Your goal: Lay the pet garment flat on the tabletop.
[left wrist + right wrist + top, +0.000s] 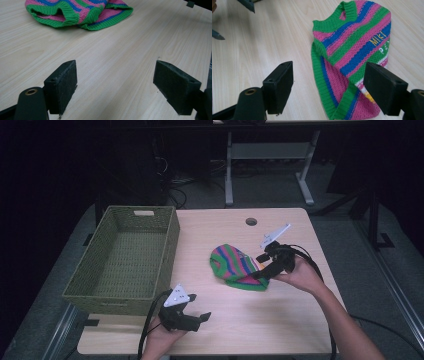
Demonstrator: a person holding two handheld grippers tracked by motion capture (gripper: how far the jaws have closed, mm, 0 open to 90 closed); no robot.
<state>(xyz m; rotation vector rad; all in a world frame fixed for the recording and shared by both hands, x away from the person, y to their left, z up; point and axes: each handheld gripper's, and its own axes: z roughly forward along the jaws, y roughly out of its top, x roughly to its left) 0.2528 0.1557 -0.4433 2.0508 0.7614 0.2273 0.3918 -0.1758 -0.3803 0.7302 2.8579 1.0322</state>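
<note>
A small knitted sweater (235, 266) striped green, pink and blue lies folded on the wooden table (295, 320), right of centre. My right gripper (258, 274) hovers at the sweater's right edge, open, its jaws spread over the knit (352, 57) with nothing held. My left gripper (199, 320) is near the table's front edge, open and empty, well short of the sweater (80, 12). The sweater carries yellow lettering.
A green woven basket (165, 255) stands at the table's left side, empty inside. A round cable hole (251, 221) sits near the table's far edge. Bare wood lies between the two grippers. Table legs and cables are on the floor beyond.
</note>
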